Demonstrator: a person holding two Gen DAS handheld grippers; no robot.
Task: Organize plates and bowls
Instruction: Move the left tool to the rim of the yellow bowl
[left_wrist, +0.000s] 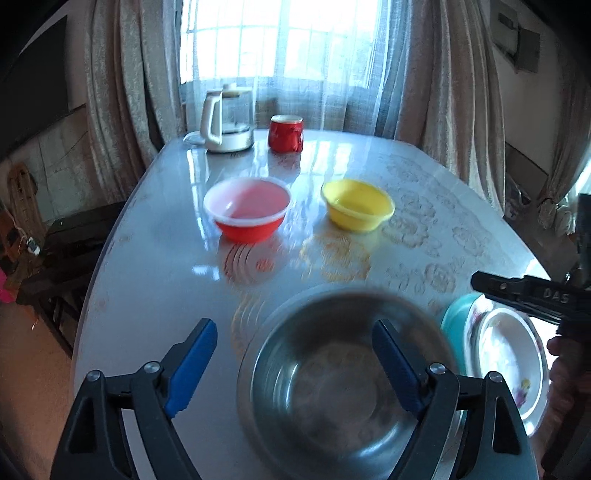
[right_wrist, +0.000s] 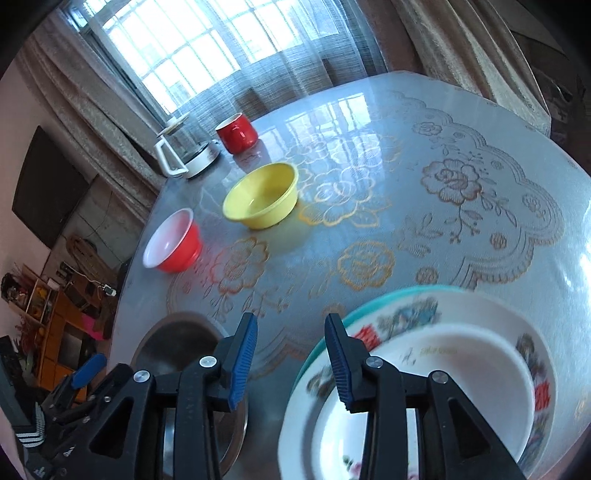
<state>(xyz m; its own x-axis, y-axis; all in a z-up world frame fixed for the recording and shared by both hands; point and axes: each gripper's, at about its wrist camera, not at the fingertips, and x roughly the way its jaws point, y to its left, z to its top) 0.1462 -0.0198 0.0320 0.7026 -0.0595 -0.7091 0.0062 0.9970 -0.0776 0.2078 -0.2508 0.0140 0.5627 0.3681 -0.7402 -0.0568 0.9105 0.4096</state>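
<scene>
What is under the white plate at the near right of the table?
The white plate rests on a floral-rimmed plate, which lies on a teal plate showing only as an edge. Anything beneath the teal plate is covered.

Bare table (left_wrist: 155, 280) at left of frame; red bowl (left_wrist: 246, 208), yellow bowl (left_wrist: 357, 205) block mid-table, kettle (left_wrist: 225, 123), mug (left_wrist: 286, 133) behind.

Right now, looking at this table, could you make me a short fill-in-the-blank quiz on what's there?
1. Beside the red bowl stands a ____ bowl.
2. The bowl beneath the left claw is made of ____.
3. The flowered plate rests on a ____ plate.
4. The mug by the kettle is ____.

Missing: yellow; metal; teal; red
</scene>
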